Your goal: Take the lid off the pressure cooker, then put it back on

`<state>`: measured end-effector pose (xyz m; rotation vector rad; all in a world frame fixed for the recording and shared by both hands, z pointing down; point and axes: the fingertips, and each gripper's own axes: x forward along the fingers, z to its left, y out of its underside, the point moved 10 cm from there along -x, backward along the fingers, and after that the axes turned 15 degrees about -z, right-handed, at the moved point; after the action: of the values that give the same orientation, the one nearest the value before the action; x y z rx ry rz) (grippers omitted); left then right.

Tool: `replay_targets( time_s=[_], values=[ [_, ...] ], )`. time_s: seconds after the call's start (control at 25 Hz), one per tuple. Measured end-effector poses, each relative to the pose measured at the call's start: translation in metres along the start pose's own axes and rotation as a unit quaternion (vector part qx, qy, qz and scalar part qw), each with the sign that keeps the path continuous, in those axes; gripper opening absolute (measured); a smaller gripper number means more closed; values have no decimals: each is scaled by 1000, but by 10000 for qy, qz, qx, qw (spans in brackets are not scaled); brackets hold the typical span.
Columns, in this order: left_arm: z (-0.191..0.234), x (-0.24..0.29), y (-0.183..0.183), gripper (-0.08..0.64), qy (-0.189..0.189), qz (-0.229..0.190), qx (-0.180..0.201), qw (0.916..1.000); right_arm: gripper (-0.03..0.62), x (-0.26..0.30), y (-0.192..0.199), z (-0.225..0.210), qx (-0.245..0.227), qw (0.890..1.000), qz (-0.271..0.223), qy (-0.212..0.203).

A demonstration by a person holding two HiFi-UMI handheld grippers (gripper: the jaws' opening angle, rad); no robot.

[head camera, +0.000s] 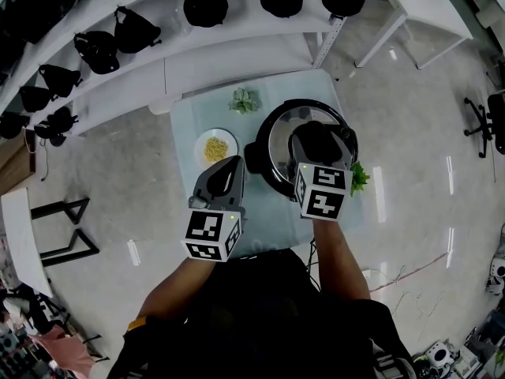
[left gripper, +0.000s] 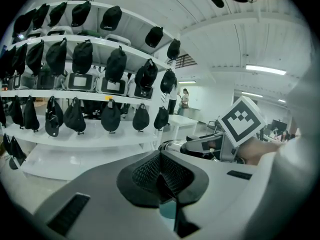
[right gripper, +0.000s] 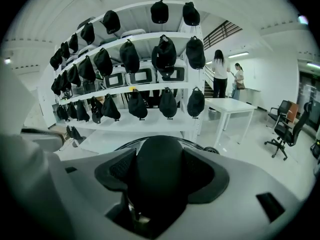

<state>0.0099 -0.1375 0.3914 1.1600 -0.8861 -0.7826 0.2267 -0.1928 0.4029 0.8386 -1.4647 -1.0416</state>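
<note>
The black pressure cooker (head camera: 264, 164) stands on a small pale glass table (head camera: 188, 117). Its shiny metal lid (head camera: 278, 136) lies over the pot; whether it is lifted off the rim I cannot tell. My right gripper (head camera: 316, 144) is above the lid's middle, shut on the lid's black knob (right gripper: 160, 171), which fills the space between the pads (right gripper: 202, 176). The lid's rim (right gripper: 125, 145) shows just behind the knob. My left gripper (head camera: 230, 170) hovers left of the cooker, apart from it. In the left gripper view its pads (left gripper: 145, 174) meet with nothing between them.
A white plate of yellow food (head camera: 215, 148) lies left of the cooker, a small succulent (head camera: 244, 100) behind it, green leaves (head camera: 360, 178) at its right. White shelves with black caps (head camera: 205, 2) stand beyond the table. An office chair (head camera: 483, 125) is far right.
</note>
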Motion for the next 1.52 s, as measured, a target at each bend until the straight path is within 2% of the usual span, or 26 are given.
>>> replay_targets(
  time_s=[0.36, 0.68, 0.84, 1.16, 1.52],
  values=[
    [-1, -6, -5, 6, 79, -28, 58, 9999, 308, -18, -12, 3, -63, 9997, -252, 43],
    [-13, -26, -15, 8, -46, -124, 174, 9998, 308, -50, -30, 11, -179, 9973, -601, -384],
    [-16, -44, -17, 8, -55, -218, 152, 9996, 307, -69, -30, 20, -257, 9965, -651, -459],
    [6, -96, -14, 8, 306, -214, 111, 9992, 307, -124, -17, 66, -216, 9975, -640, -206],
    [42, -171, 1, 6, 718, -225, 171, 9970, 307, -182, 16, 144, -115, 9982, -579, 65]
  ],
)
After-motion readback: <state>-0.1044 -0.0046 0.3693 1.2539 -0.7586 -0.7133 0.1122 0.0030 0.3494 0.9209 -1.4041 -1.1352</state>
